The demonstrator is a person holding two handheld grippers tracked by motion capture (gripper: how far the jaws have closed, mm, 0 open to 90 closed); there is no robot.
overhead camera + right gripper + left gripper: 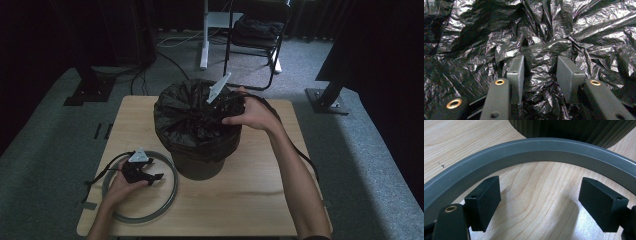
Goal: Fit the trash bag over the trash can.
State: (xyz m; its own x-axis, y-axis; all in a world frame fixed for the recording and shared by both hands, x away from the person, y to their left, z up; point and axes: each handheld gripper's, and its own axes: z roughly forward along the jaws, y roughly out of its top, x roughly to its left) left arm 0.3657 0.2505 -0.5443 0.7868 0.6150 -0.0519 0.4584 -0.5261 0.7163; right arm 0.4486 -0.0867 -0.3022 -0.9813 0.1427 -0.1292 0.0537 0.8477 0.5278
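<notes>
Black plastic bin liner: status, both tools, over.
Right tool closed on a fold of the crinkled black plastic bin liner in the dark ribbed bin. Left tool open, inside the grey plastic ring lying flat on the wooden table. Nothing in the way.

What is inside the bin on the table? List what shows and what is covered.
A crumpled black bag lines the bin and drapes over its rim. The right gripper reaches in, jaws around a fold of the plastic. Anything under the bag is covered.

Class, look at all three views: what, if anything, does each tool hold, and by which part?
The right tool pinches a bunched fold of the black bin liner inside the bin. The left tool is open beside the grey ring, holding nothing.
</notes>
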